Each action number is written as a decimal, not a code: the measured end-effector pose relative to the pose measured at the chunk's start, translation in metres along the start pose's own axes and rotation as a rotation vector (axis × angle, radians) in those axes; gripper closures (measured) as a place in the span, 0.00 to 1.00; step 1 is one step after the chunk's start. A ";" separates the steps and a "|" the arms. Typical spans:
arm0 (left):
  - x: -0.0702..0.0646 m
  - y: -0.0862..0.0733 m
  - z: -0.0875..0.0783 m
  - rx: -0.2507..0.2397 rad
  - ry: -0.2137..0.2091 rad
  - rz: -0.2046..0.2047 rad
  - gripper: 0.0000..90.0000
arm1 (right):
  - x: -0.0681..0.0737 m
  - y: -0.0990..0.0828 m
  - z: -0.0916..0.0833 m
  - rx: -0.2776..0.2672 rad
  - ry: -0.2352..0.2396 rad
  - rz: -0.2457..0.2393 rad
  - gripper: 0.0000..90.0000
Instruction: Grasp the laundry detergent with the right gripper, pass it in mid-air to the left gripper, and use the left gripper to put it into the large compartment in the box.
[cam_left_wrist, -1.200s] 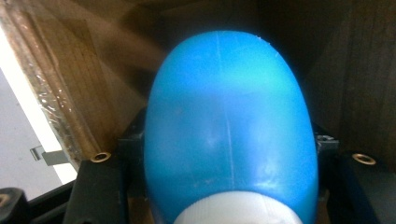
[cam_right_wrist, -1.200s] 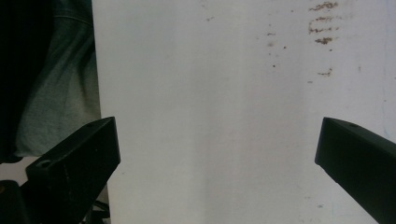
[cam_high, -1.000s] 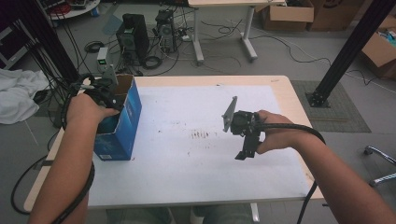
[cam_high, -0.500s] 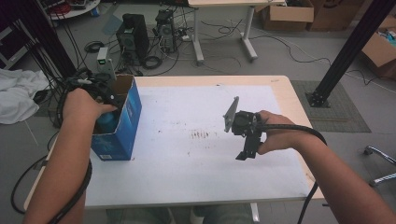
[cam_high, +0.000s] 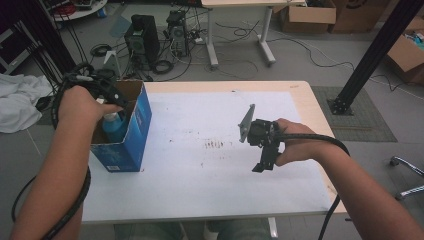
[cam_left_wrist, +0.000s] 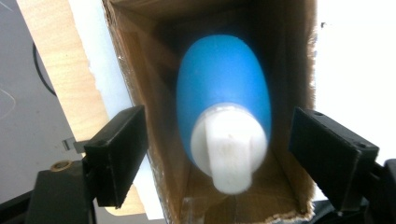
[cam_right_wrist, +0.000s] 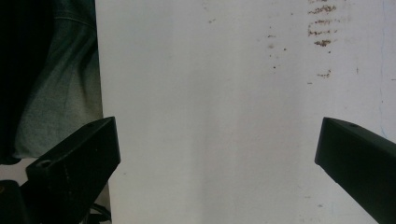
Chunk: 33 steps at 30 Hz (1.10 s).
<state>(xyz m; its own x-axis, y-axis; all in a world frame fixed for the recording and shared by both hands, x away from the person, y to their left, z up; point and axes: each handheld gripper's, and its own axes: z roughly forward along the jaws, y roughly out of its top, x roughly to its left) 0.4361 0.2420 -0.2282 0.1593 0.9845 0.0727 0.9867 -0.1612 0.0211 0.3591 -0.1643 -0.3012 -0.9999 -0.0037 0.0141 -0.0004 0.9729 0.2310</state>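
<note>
At nine o'clock, the left gripper hovers over an open blue box, jaws just opened clear of the upright blue bottle inside. At three o'clock, the right gripper hangs open over the white table.

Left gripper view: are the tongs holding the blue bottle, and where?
Nothing is held. The left tongs have just been opening and stand clear on either side of the blue bottle, which sits in the cardboard box.

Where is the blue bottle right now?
The blue bottle stands inside the open blue cardboard box at the table's left side, directly below the left gripper.
</note>
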 end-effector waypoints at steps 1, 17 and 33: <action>-0.001 0.000 -0.003 0.002 0.003 0.012 0.19 | 0.000 0.000 0.000 -0.001 -0.001 -0.001 0.00; -0.023 0.003 -0.044 -0.023 0.027 0.084 0.10 | -0.001 0.002 0.001 0.002 0.004 -0.003 0.00; -0.052 0.006 -0.054 -0.021 -0.026 0.213 0.00 | 0.001 -0.003 -0.001 -0.020 0.000 0.013 0.00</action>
<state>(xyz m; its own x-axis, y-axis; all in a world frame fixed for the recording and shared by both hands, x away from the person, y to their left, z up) 0.4324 0.1861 -0.1783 0.3656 0.9293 0.0523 0.9297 -0.3673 0.0284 0.3577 -0.1680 -0.3007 -0.9998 0.0092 0.0177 0.0134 0.9680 0.2504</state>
